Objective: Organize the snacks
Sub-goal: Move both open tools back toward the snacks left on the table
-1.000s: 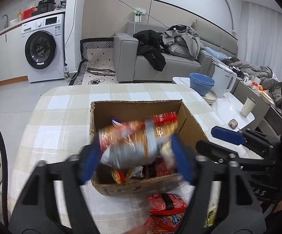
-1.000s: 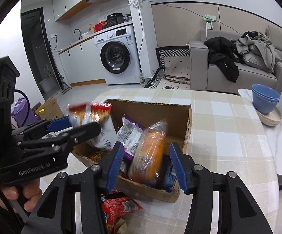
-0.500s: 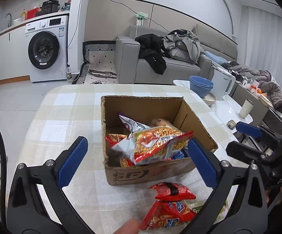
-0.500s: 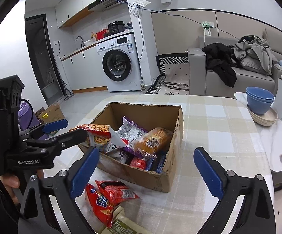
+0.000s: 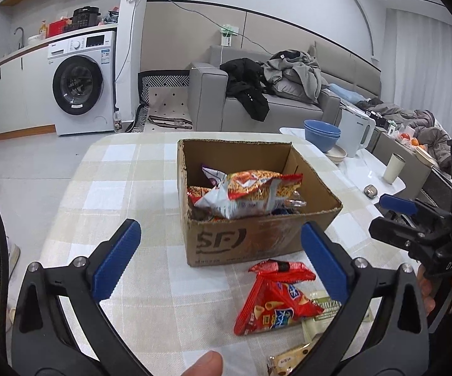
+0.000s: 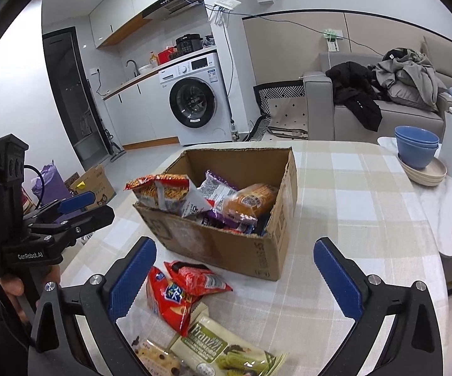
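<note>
both grippers have just been opening and stand spread wide, nothing between the pads: left gripper, right gripper. the cardboard box sits at twelve o'clock on the checked table, its lower packs buried under a noodle bag and a bread pack. loose snacks lie at six o'clock — red chip bag, green cracker pack — the lowest one cut off by the frame edge.

Bright, even indoor light, soft shadows, sharp focus, strong fisheye bending and dark vignetted corners.
</note>
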The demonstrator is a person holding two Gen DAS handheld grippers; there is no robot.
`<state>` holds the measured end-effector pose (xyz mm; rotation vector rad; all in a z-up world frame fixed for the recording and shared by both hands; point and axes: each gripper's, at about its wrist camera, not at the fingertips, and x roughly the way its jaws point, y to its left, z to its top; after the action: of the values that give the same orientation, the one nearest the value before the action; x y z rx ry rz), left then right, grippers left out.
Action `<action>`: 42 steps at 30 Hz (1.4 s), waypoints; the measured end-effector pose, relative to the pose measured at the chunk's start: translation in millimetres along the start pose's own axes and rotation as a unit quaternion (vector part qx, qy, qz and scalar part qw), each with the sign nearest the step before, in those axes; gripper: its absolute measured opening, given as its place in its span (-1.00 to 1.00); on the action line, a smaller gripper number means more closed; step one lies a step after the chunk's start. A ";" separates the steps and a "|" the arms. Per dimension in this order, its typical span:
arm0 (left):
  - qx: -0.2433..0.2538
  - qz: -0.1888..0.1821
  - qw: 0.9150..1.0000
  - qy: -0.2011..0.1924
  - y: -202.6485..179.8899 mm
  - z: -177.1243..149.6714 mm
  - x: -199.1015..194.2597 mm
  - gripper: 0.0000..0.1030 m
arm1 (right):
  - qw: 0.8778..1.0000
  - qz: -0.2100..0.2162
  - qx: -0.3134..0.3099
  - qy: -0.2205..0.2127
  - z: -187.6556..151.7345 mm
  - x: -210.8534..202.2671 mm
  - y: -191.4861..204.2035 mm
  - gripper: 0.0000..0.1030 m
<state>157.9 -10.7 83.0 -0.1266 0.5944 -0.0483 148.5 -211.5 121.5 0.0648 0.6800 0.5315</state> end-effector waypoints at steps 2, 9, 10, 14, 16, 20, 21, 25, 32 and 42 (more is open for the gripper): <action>0.004 0.005 1.000 0.002 -1.3 -5.6 -4.8 0.97 | 1.000 0.001 0.000 0.000 -5.5 -4.0 1.0 0.99; 0.000 0.001 1.000 0.011 -5.1 -24.7 -12.9 0.97 | 1.000 -0.001 -0.003 0.006 -20.1 -13.1 5.7 0.99; -0.001 -0.002 1.000 0.013 -3.9 -29.3 -12.9 0.97 | 1.000 0.000 -0.001 0.008 -22.9 -14.0 6.2 0.99; 0.005 0.001 1.000 0.027 -9.6 -37.4 -10.5 0.97 | 1.000 0.001 0.002 0.017 -31.5 -14.5 6.1 0.99; 0.006 -0.003 1.000 0.029 -10.9 -41.0 -10.3 0.97 | 1.000 -0.001 0.003 0.023 -34.9 -13.8 6.2 0.99; 0.012 -0.001 0.999 0.040 -14.2 -50.1 -11.4 0.97 | 0.999 -0.010 0.003 0.040 -42.1 -11.7 5.9 0.99; 0.012 0.001 0.999 0.042 -13.9 -51.7 -11.6 0.97 | 0.999 -0.010 0.003 0.044 -43.5 -11.1 5.5 0.99; 0.009 -0.003 0.999 0.052 -10.8 -59.5 -12.0 0.97 | 0.998 -0.014 -0.004 0.063 -51.4 -9.3 5.1 0.99; 0.010 -0.001 0.998 0.061 -10.9 -68.7 -10.0 0.97 | 0.994 -0.015 -0.025 0.101 -67.7 -2.9 -0.2 0.99; 0.012 0.005 0.997 0.071 -8.8 -73.0 -1.4 0.97 | 0.984 -0.022 -0.095 0.152 -86.8 22.3 18.7 0.99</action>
<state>115.7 -26.9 25.0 -0.0984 0.7353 -0.0551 101.3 -194.2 45.0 -0.2143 0.9227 0.5678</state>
